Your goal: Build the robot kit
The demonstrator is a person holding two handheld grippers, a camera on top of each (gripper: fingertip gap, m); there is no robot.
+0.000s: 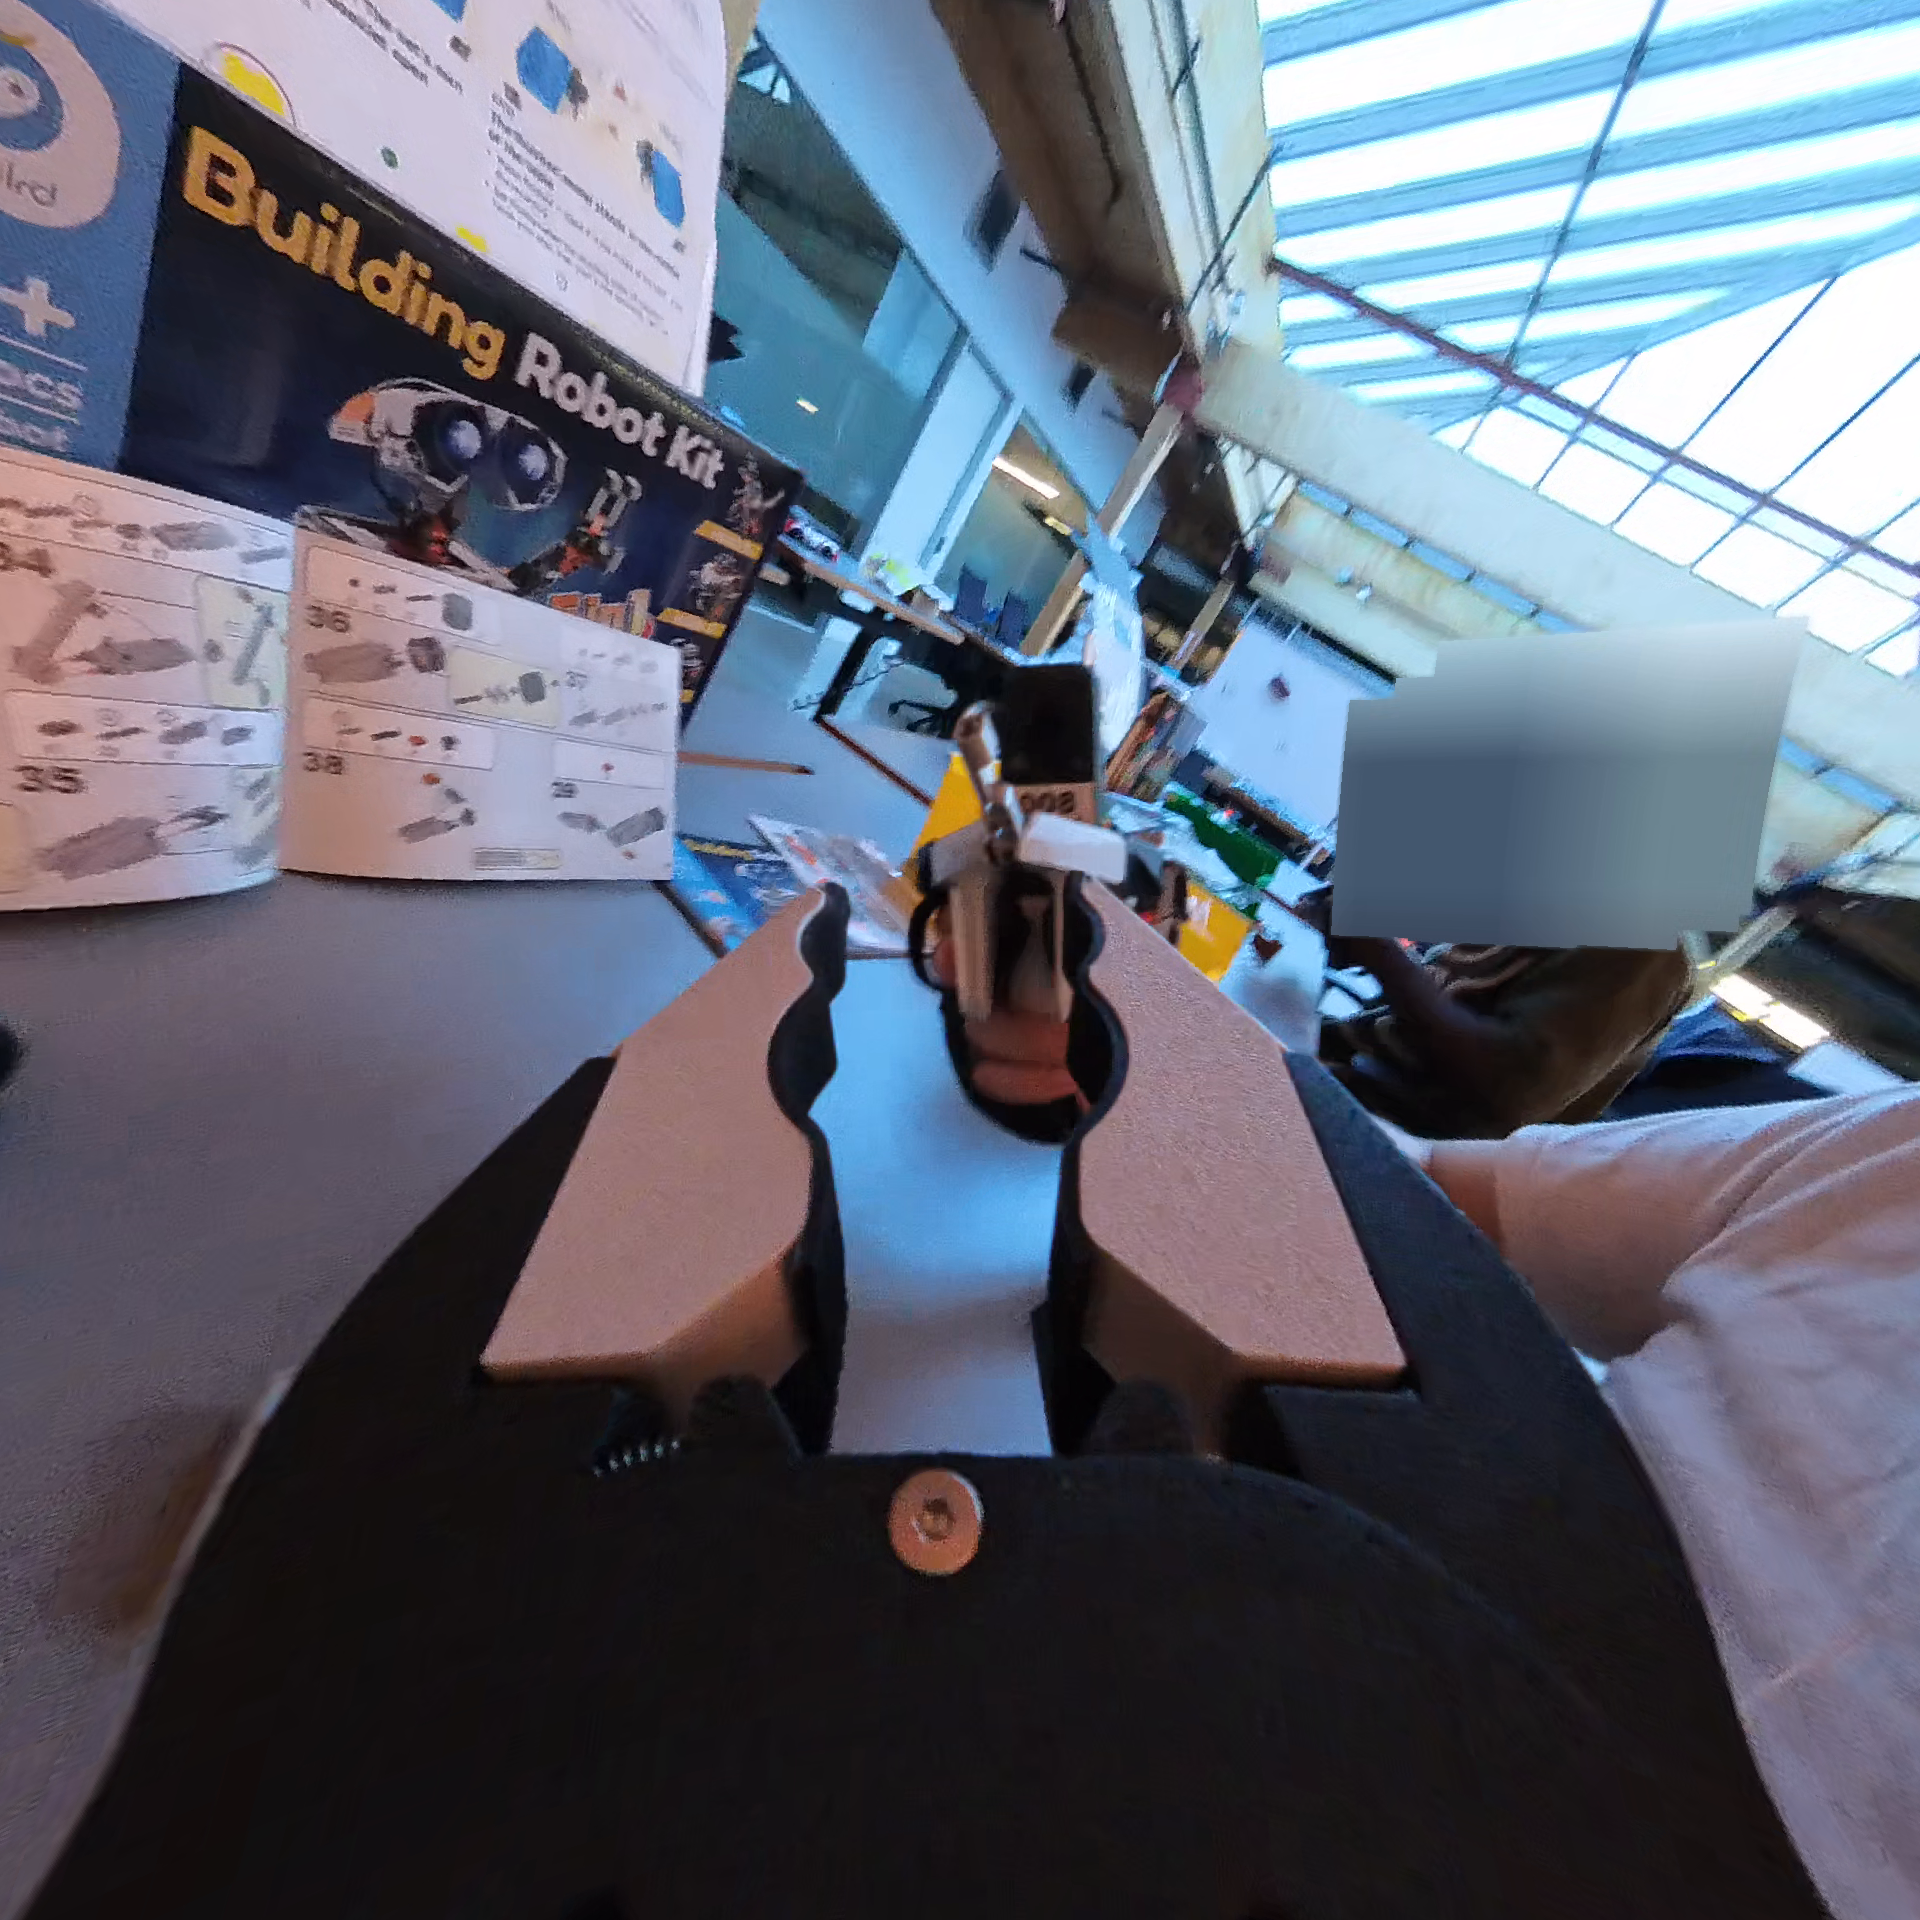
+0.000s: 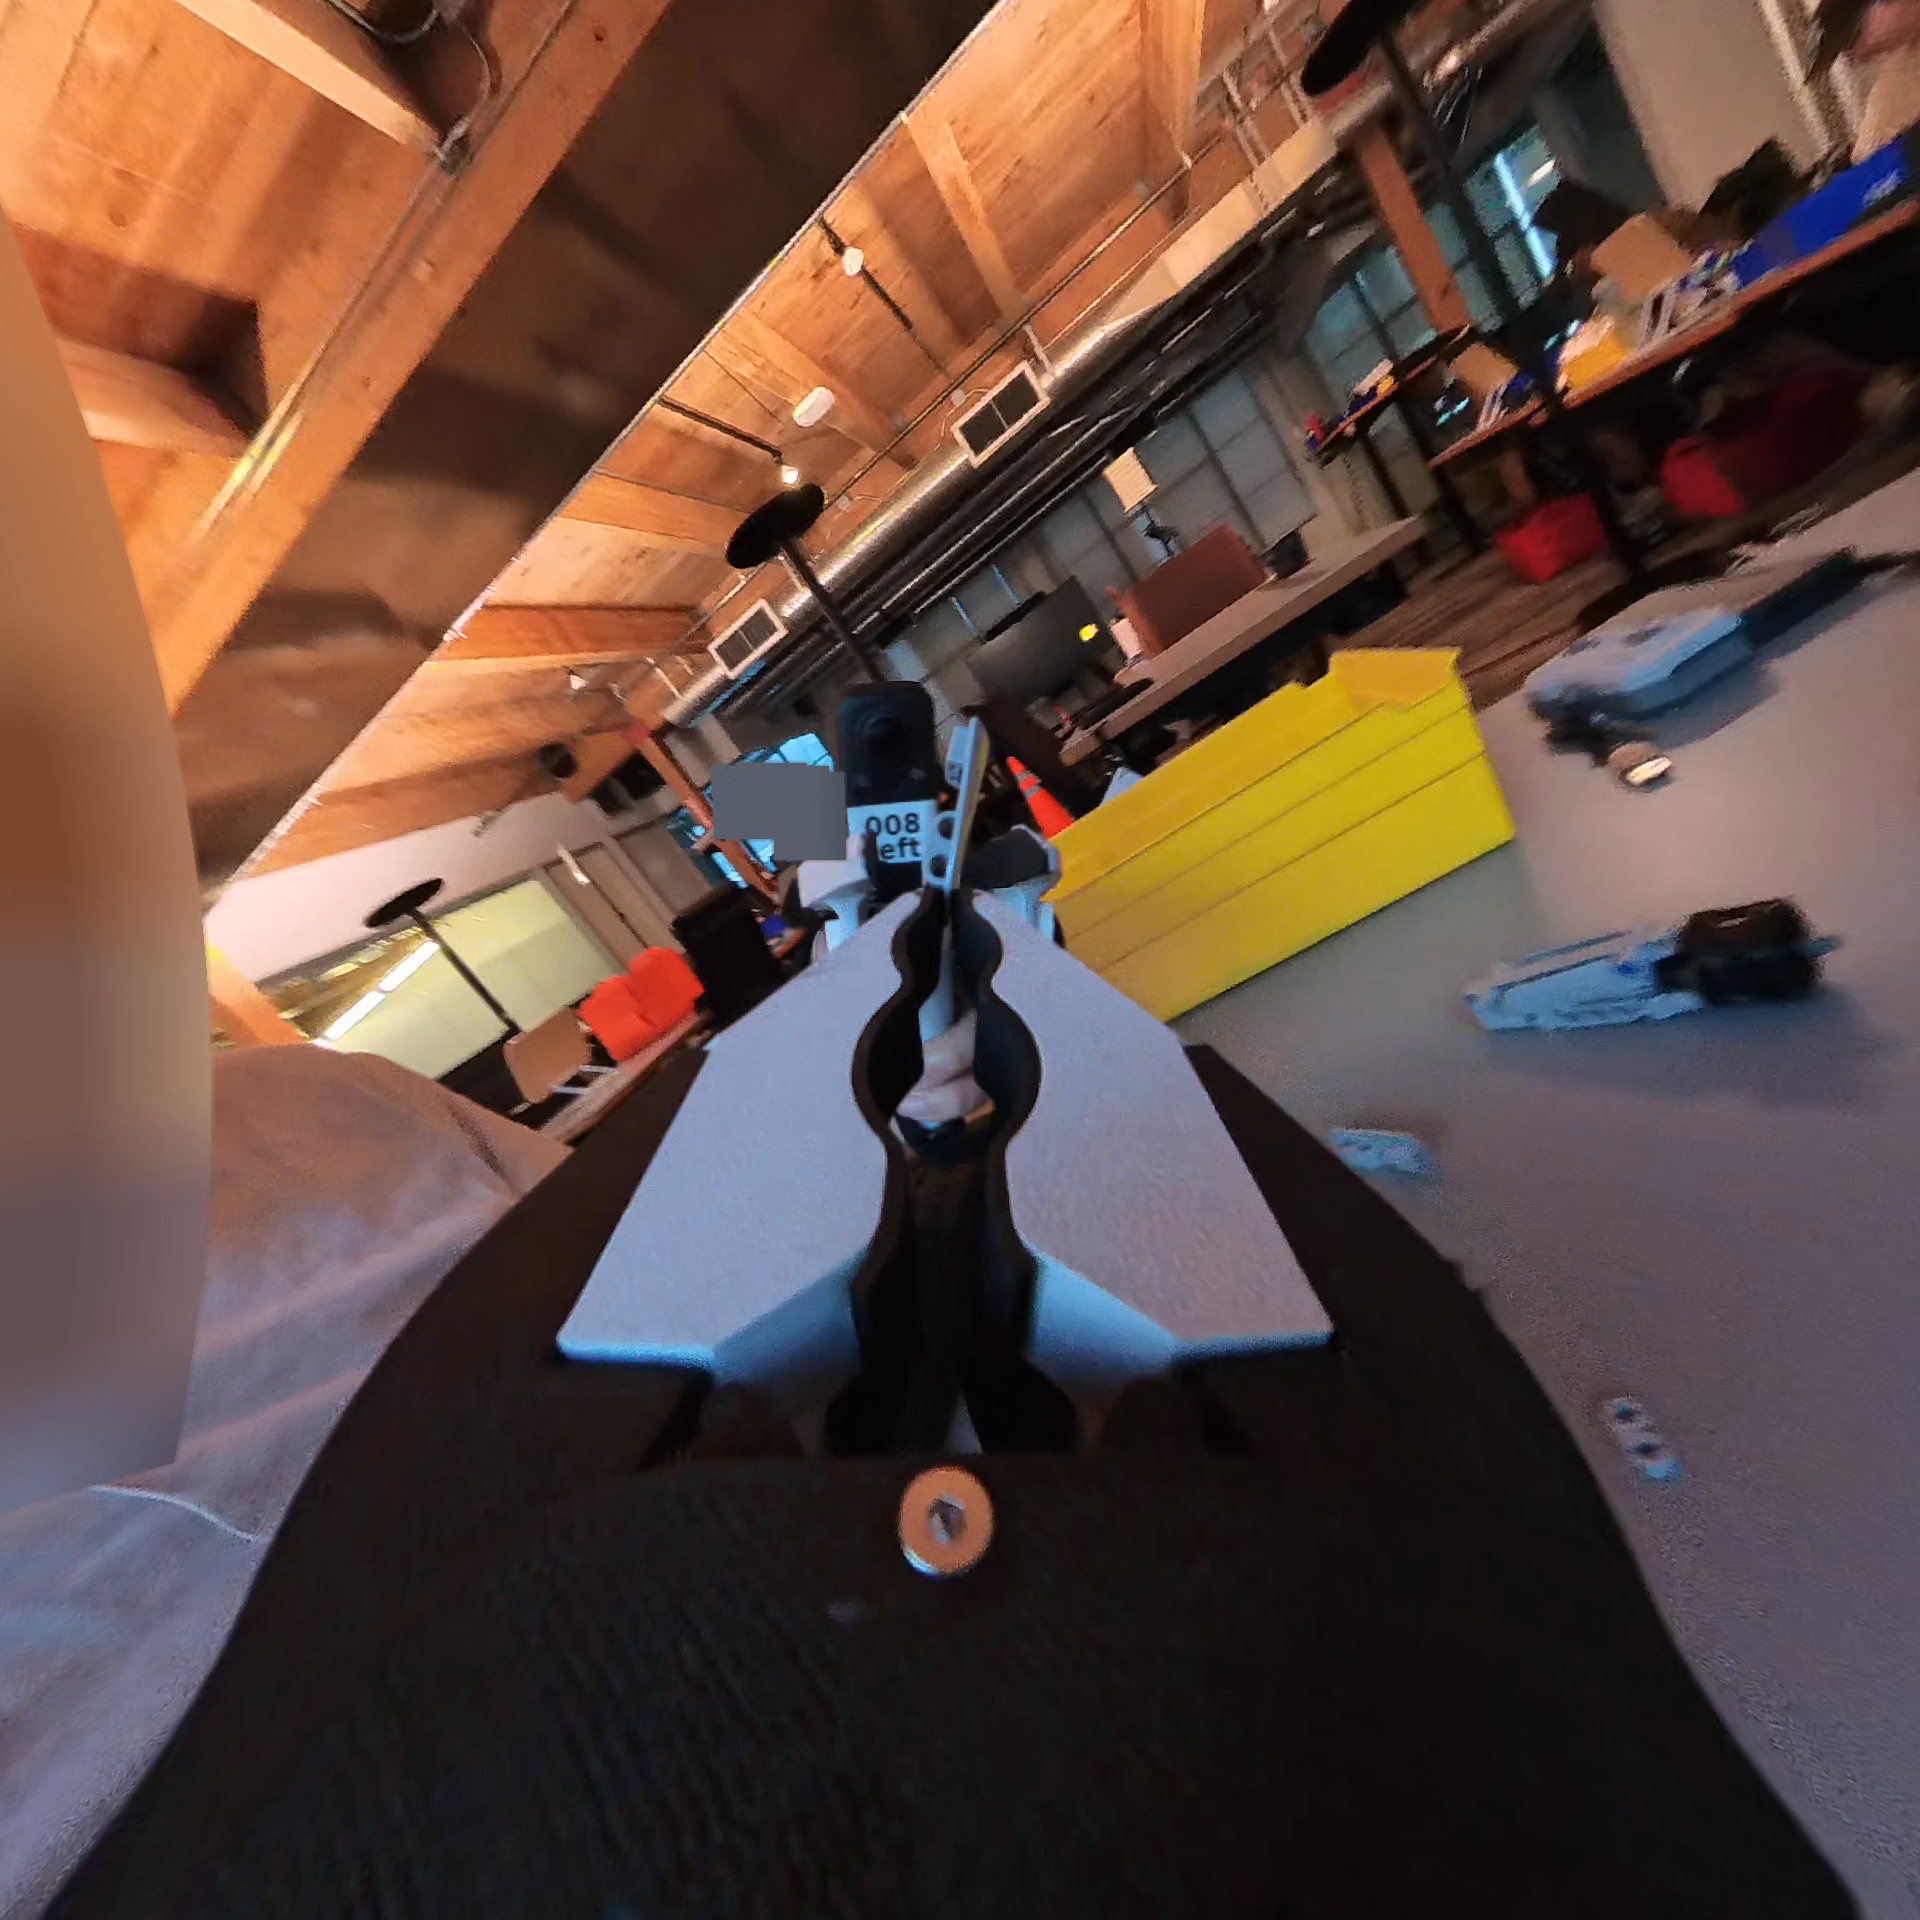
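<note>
A thin, pale grey flat strip [image 2: 964, 805] is seen pinched upright at frame centre by the closed right gripper [image 2: 948, 920], while the left gripper [image 1: 956, 925], moderately parted with nothing gripped, is held near it over the grey table [image 1: 260, 1039].

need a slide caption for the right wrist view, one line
Right gripper shut on a thin pale strip, with a yellow bin on the grey table beyond.
</note>
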